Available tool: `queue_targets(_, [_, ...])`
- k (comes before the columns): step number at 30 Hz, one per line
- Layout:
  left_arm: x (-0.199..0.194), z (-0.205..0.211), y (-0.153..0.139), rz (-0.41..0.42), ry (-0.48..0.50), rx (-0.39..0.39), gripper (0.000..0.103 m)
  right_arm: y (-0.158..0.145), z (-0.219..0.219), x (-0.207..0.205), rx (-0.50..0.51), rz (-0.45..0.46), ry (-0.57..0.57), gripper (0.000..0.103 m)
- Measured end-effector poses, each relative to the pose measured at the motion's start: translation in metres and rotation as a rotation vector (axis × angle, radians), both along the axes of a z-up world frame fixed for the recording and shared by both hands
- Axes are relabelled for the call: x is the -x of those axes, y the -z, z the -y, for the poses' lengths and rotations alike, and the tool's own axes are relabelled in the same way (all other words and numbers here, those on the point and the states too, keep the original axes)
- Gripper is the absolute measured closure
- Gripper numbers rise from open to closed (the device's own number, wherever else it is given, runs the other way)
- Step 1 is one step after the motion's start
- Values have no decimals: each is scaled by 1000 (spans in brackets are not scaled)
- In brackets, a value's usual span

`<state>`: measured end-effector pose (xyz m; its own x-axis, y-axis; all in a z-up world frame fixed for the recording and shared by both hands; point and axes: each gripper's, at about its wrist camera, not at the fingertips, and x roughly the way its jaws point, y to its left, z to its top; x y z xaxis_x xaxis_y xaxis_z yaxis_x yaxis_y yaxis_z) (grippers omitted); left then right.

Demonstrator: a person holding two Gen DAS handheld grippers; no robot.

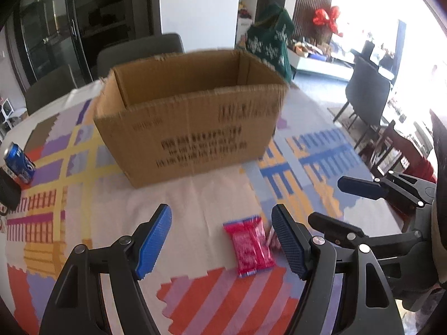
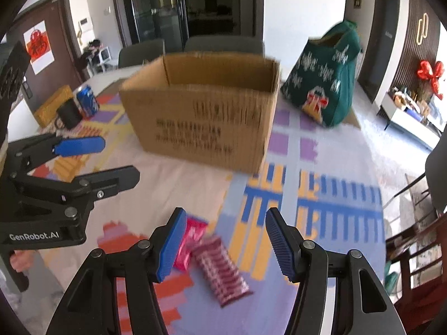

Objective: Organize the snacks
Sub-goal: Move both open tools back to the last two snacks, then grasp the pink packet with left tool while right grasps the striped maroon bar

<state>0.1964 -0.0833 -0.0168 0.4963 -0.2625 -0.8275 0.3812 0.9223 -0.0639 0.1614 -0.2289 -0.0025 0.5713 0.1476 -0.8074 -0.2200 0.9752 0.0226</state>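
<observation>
Lying flat on the surface just in front of the cardboard box (image 1: 192,114), the pink snack packet (image 1: 249,244) and striped packet (image 2: 222,269) are looking light, soft and crinkly, best pinched across the middle, while both the left gripper (image 1: 222,244) and right gripper (image 2: 226,244) are hanging spread and empty.

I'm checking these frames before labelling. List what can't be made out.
- Cardboard box floor: both views, hidden by its near wall.
- Box print: both views, blurred.
- Striped snack pack label: right wrist view, blurred; left wrist view, mostly behind a finger.
- Blue can base: left wrist view, behind a dark object.
</observation>
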Motion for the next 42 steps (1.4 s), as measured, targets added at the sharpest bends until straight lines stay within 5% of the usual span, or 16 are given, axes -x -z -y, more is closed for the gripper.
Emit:
queue_targets(12, [13, 14, 48, -121, 56, -60, 29, 53, 2, 17, 30, -155, -49, 43])
queue_targets(23, [14, 16, 79, -221, 77, -86, 29, 79, -8, 21, 160, -166, -138, 43])
queue_targets(42, [3, 34, 104, -284, 81, -88, 30, 102, 9, -4, 112, -193, -100, 43])
